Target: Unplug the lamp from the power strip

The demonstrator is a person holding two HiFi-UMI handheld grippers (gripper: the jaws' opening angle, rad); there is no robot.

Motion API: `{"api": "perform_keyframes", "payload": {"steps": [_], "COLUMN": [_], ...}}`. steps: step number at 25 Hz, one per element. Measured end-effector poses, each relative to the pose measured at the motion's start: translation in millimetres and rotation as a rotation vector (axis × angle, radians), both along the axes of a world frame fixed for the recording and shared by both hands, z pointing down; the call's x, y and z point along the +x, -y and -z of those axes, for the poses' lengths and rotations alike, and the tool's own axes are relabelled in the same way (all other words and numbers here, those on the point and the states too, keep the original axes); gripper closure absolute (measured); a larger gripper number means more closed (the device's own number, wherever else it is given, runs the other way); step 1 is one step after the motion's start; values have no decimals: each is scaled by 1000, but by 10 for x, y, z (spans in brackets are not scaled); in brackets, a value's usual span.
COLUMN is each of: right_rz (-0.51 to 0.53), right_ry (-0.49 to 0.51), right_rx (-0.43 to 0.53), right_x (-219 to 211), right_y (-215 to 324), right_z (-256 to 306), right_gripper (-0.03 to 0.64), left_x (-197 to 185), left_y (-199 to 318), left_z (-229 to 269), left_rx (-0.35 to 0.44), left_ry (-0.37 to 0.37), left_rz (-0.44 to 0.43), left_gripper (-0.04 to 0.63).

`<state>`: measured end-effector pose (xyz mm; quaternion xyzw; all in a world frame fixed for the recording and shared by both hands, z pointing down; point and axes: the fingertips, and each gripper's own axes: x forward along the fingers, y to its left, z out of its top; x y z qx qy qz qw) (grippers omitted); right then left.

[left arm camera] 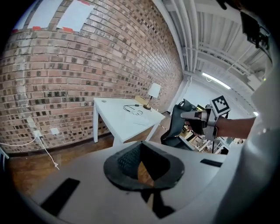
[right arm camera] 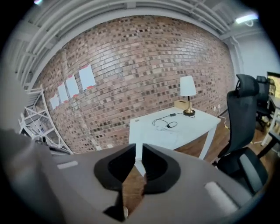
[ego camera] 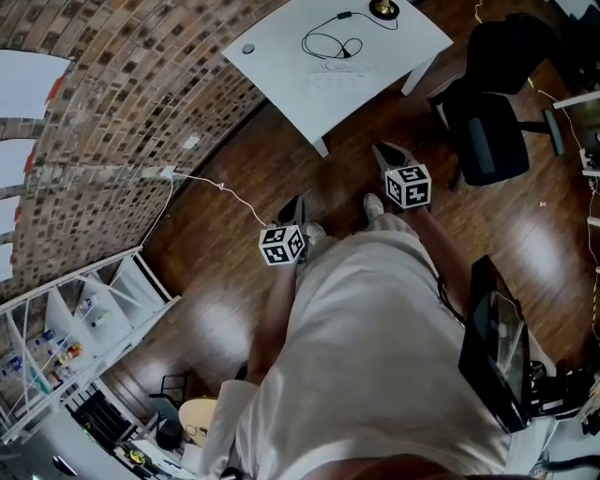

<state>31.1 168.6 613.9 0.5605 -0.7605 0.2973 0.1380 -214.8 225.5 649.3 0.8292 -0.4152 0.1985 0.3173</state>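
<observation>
A lamp [right arm camera: 188,89] with a white shade and brass base [ego camera: 382,9] stands on the far corner of a white table [ego camera: 281,66]. Its thin black cord [ego camera: 330,42] loops across the tabletop beside a pale strip-like thing [ego camera: 337,67] that is too small to make out. Both grippers hang in front of the person, well short of the table. My left gripper [ego camera: 298,202] is shut with its tips touching and nothing in it. On my right gripper [ego camera: 382,150] only a thin slit shows between the jaws, and it holds nothing. The left gripper view shows the lamp [left arm camera: 152,92] and the right gripper [left arm camera: 190,116].
A black office chair [ego camera: 487,131] stands right of the table. A brick wall [ego camera: 112,84] carries a socket with a white cable [ego camera: 202,180] trailing onto the wooden floor. White shelving [ego camera: 75,319] is at the lower left. A dark screen [ego camera: 492,337] sits near the person's right side.
</observation>
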Motion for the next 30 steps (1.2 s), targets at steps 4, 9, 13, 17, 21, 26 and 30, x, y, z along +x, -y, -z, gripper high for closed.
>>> {"api": "perform_keyframes", "payload": {"steps": [4, 9, 13, 17, 21, 26, 30], "right_rz": [56, 87, 61, 58, 95, 129, 141], "right_ry": [-51, -112, -149, -160, -164, -151, -152], "right_rx": [-28, -14, -31, -58, -71, -70, -45], "right_x": [-555, -930, -1105, -1236, -1274, -1141, -982], "right_y": [-5, -72, -254, -453, -584, -503, -330], "right_z": [52, 160, 132, 51, -21, -40, 31], "right_gripper": [583, 583, 583, 583, 583, 583, 583], "left_x": [-401, -662, -766, -792, -854, -886, -780], "left_y": [-104, -112, -174, -239, -175, -66, 36], "left_z": [15, 5, -54, -97, -113, -6, 230], "left_rx": [-40, -73, -111, -125, -125, -117, -111], "left_ry": [-86, -188, -245, -247, -240, -267, -419], "left_rz": [-32, -77, -129, -206, -220, -141, -53], "left_gripper": [592, 592, 592, 592, 592, 592, 591]}}
